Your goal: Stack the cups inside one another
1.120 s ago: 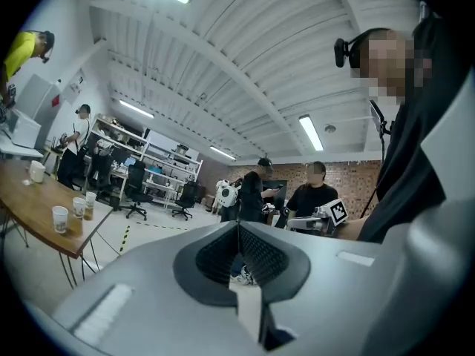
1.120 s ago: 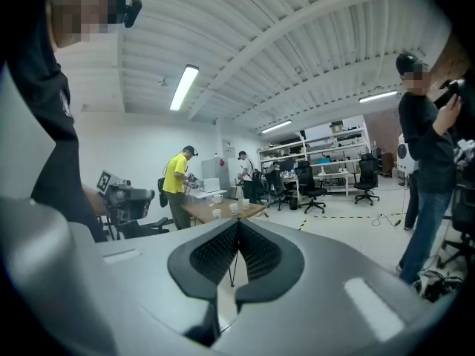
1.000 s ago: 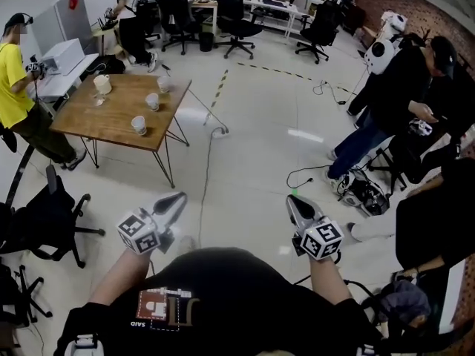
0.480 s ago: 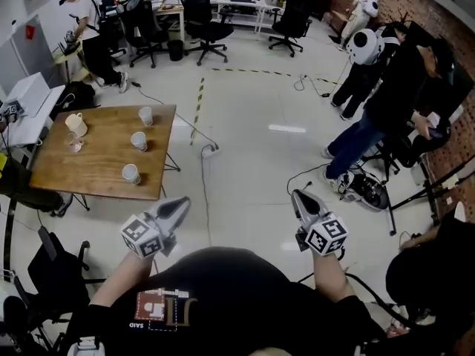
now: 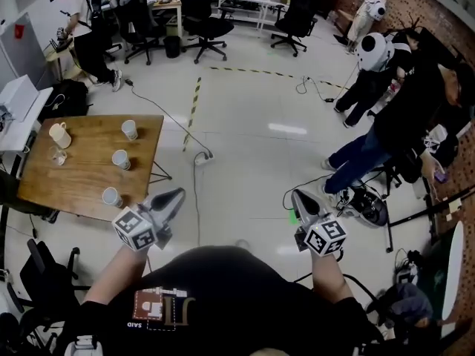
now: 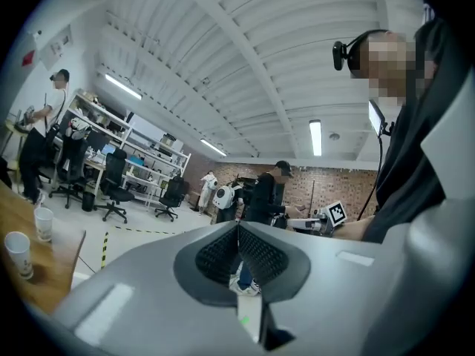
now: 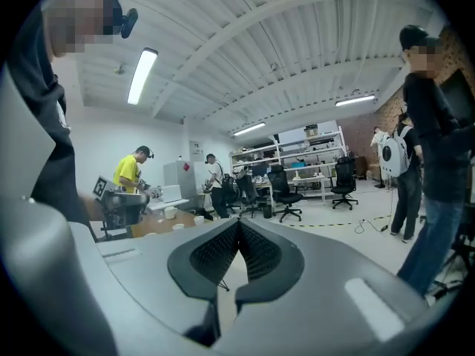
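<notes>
Head view: left claw (image 5: 178, 193) and right claw (image 5: 296, 194) are clamped closed, nothing held. Cups (image 5: 120, 159) are seen unstacked on the surface (image 5: 82, 178), left of and ahead of the left claw. Approach step is judged; next, a claw must be opened around a cup.

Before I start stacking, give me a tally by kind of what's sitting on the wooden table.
White cups: 3
Cream mug with handle: 1
Small clear item, too small to identify: 1
Total: 5
</notes>
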`<state>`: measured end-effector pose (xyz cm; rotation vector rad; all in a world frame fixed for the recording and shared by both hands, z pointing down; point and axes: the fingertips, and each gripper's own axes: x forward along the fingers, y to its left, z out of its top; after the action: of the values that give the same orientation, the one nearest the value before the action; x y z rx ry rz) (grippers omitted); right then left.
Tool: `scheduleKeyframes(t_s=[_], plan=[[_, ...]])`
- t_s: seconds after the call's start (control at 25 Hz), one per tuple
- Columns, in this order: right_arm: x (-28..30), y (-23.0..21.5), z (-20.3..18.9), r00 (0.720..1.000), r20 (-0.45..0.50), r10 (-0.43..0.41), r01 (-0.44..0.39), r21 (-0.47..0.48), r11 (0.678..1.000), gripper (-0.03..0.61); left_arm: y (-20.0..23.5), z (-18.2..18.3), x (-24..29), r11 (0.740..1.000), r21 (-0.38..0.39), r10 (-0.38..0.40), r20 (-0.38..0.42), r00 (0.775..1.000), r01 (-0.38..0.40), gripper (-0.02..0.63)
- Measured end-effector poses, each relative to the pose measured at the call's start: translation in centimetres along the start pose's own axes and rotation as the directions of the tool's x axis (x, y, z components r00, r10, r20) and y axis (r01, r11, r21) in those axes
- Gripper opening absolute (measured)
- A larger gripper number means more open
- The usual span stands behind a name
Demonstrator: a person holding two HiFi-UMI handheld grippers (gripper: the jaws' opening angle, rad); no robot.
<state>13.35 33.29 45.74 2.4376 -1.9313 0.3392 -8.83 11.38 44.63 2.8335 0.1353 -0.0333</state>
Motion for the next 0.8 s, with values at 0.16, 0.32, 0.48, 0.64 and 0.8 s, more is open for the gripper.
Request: scheduleKeyframes(t_s=[0.16,0.32,0.48,0.64,0.8], plan=[[3.4,-6.9,1.9,0.998,-0.007,0.057,-0.057,-0.035,0.998,0.014,1.7,1.1,6.3,0.997,-0.008,0.08,0.034,0.996,-0.08,0.005],[6.7,-12.4,4.7,0.995,-0.012,0.097,-0.097,-0.083,0.992,0.014,2.4,2.2,11.4,0.994,0.01,0.105,0.048,0.993,-0.105,0.005],[9.9,-15.9,6.2,0.993,-0.013,0.116,-0.117,-0.078,0.99,0.014,4.2,2.5,15.3,0.994,0.009,0.112,0.046,0.993,-0.113,0.005],[14.4,-17.8,6.4,0.992,-0.023,0.122,-0.124,-0.071,0.99,0.014,8.2,3.0,17.9,0.993,0.001,0.117,0.047,0.992,-0.117,0.005],[20.2,-19.0,7.5,0.994,-0.016,0.109,-0.11,-0.089,0.99,0.014,13.9,4.1,20.5,0.997,0.021,0.079,0.067,0.995,-0.08,0.005]])
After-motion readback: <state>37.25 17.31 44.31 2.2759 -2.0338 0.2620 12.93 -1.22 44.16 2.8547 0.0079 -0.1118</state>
